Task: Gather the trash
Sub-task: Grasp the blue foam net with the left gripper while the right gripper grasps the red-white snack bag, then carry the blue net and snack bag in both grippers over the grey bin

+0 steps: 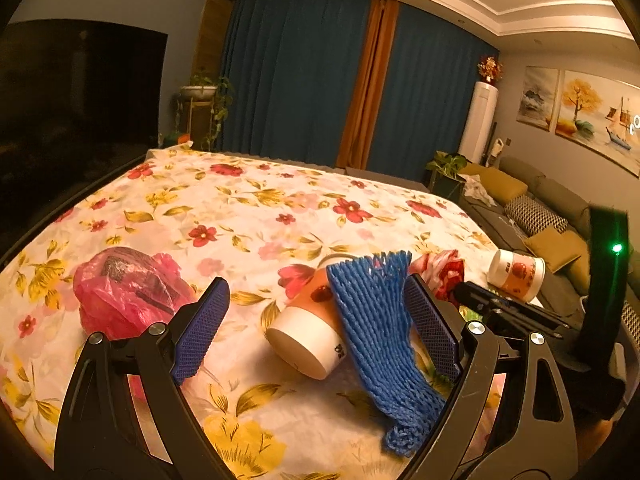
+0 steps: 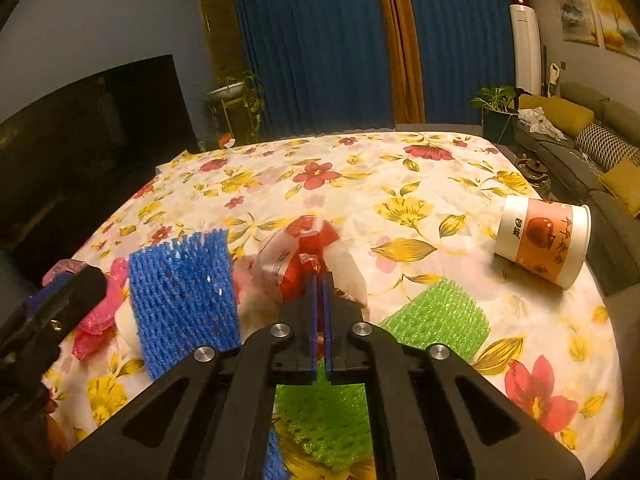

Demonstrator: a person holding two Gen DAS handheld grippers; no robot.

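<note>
Left wrist view: the left gripper [image 1: 316, 328] is seen with its jaws spread wide. Between them lie a white and orange paper cup [image 1: 308, 328], tipped on its side, and a blue foam mesh sleeve [image 1: 380, 344] draped over the cup's right flank. The cup's long axis runs from the near left to the far right, base toward the camera. The sleeve's long axis runs from far to near, against the right finger. A crumpled pink plastic bag [image 1: 128, 292] sits just outside the left finger. Ahead, the floral tablecloth [image 1: 240, 208] is bare up to its far edge.

Right wrist view: the right gripper [image 2: 320, 280] is seen pressed together, pinching a crumpled red and white plastic wrapper [image 2: 304, 256]. A green foam mesh sleeve [image 2: 440, 320] lies below and to the right of the fingers. A second paper cup [image 2: 540, 240] lies on its side at the right table edge, well apart, mouth toward the far right.
</note>
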